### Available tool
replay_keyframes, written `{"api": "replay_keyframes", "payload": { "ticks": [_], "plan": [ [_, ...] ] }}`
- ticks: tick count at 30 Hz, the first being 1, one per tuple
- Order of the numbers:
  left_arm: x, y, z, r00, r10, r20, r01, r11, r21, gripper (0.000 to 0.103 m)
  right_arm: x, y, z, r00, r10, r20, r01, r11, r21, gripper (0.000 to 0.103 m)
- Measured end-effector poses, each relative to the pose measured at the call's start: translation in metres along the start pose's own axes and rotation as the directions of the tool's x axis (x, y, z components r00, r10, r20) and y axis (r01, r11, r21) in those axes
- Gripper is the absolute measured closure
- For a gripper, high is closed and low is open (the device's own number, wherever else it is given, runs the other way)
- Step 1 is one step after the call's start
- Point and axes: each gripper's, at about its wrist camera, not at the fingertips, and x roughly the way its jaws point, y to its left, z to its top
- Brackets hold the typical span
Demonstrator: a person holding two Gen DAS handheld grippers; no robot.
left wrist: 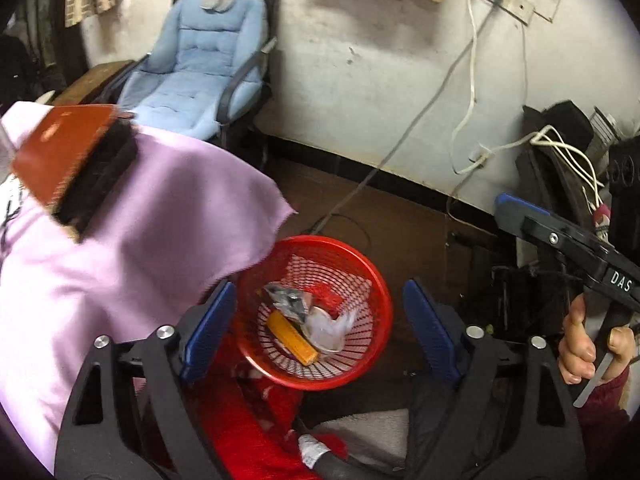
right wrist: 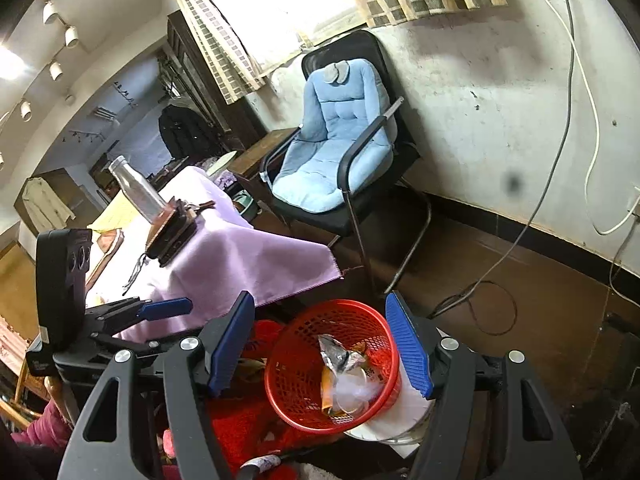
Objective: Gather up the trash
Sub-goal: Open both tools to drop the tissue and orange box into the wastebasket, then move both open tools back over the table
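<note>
Both grippers, left gripper (left wrist: 316, 320) and right gripper (right wrist: 320, 352), gape empty; crinkly foil wrapper (left wrist: 288, 300) in red mesh basket (left wrist: 376, 280) is featherlight—pinch its 12 o'clock edge.

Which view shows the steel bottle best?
Right wrist: the bottle stands whole and unblocked on the brown case on the cloth-covered table. Left wrist shows only that case, blurred; the bottle is out of frame.

A glossy red plastic mesh basket (left wrist: 362, 264) holds crinkled silvery foil wrapper (left wrist: 290, 300) and translucent film (left wrist: 332, 326), beside matt lilac cloth (left wrist: 152, 216) over the table's corner, near a brushed metal bottle (right wrist: 138, 190).
</note>
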Motion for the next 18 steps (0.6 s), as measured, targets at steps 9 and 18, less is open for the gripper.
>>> {"api": "replay_keyframes", "payload": {
  "ticks": [9,18],
  "plan": [
    [-0.046,0.030,-0.005,0.993,0.082,0.089,-0.077,0.995,-0.065,0.013,-0.001,0.034,0.001,1.000,0.018,-0.007,-0.018,0.998,-0.067,0.026],
    [-0.091,0.061,-0.025,0.973,0.170,0.157,-0.153,0.981,-0.116,0.010,-0.003,0.091,0.004,0.999,0.047,-0.020,-0.050,0.983,-0.179,0.018]
  ]
}}
